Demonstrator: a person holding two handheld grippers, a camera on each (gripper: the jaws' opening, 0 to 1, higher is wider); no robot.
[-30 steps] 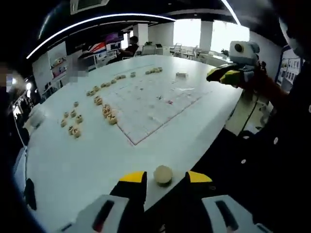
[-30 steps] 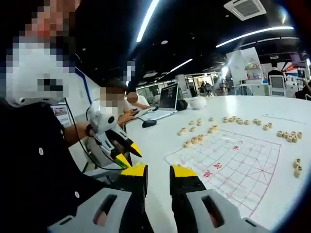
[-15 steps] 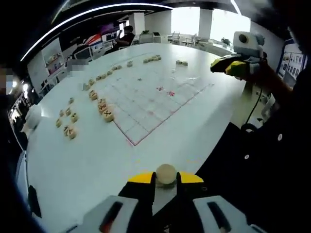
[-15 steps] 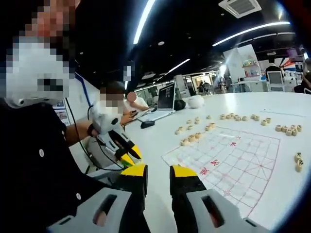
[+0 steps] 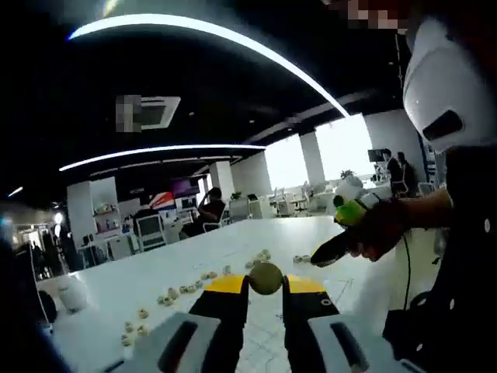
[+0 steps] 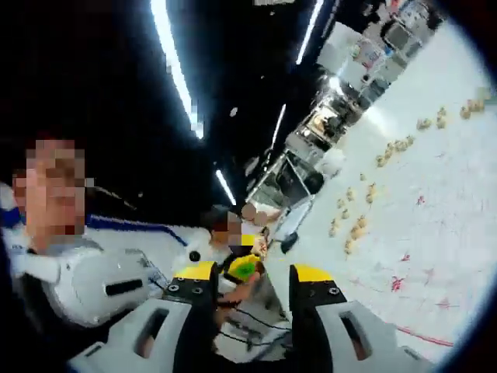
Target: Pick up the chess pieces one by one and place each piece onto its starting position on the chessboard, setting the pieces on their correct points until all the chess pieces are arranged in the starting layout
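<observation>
My left gripper (image 5: 265, 281) is clamped on a round pale chess piece (image 5: 265, 277), pinched between the yellow fingertips (image 5: 225, 284) and lifted clear of the white table (image 5: 233, 247). The piece sits dead centre, just above the jaws. Beyond it, from about 8 to 12 o'clock, I see loose chess pieces (image 5: 175, 293) scattered in a ragged line across the table, with a few more near 1 o'clock.

At 2 o'clock in the left gripper view, a hand holds my right gripper (image 5: 335, 246) out over the table; I cannot tell how its jaws stand from there. In the right gripper view, my right gripper (image 6: 251, 273) has its jaws parted with a clear gap and nothing held.

The chessboard (image 6: 423, 256) with red markings lies at 3 to 4 o'clock in the right gripper view, bare where I can see it, and a row of pieces (image 6: 356, 224) runs along its far edge.
</observation>
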